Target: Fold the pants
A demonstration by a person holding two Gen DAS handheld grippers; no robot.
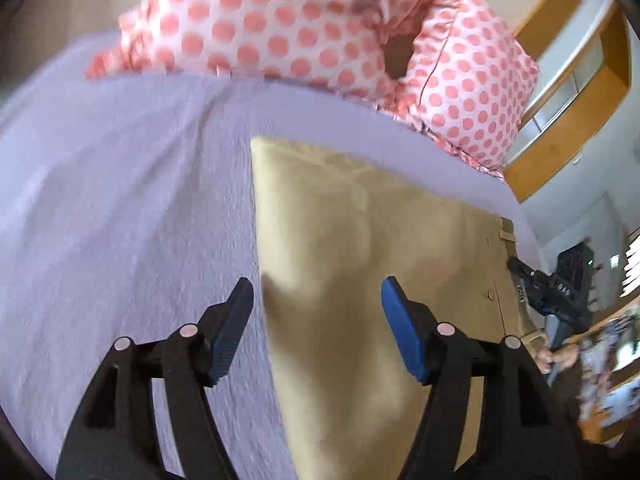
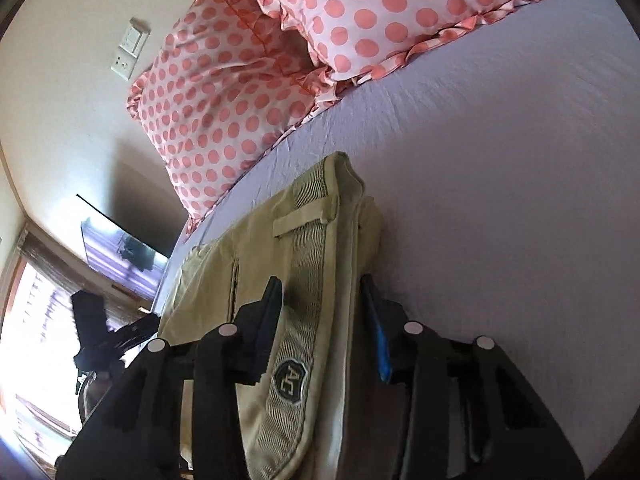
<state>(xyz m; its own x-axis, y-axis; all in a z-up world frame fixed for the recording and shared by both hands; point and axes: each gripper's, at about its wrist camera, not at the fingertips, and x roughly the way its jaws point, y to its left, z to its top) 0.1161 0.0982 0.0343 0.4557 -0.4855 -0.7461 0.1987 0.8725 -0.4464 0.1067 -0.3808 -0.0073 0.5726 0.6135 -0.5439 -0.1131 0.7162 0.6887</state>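
Beige pants [image 1: 360, 248] lie on the lavender bed sheet [image 1: 120, 200]. In the left wrist view my left gripper [image 1: 316, 320] is open and empty, its blue pads straddling the left edge of a pant leg just above the cloth. My right gripper [image 1: 532, 280] shows at the far right by the waistband. In the right wrist view my right gripper [image 2: 324, 312] has its fingers either side of the pants waistband [image 2: 308, 264], with an "AC" label between them; the jaws stand fairly wide and I cannot tell if they pinch the cloth. The left gripper [image 2: 100, 332] shows at the left.
Two pink polka-dot pillows [image 1: 320, 28] lie at the head of the bed, also in the right wrist view [image 2: 360, 12]. A wooden frame [image 1: 568, 92] and cluttered shelf stand to the right. A wall switch [image 2: 130, 48], a dark screen [image 2: 124, 252] and a bright window are on the left.
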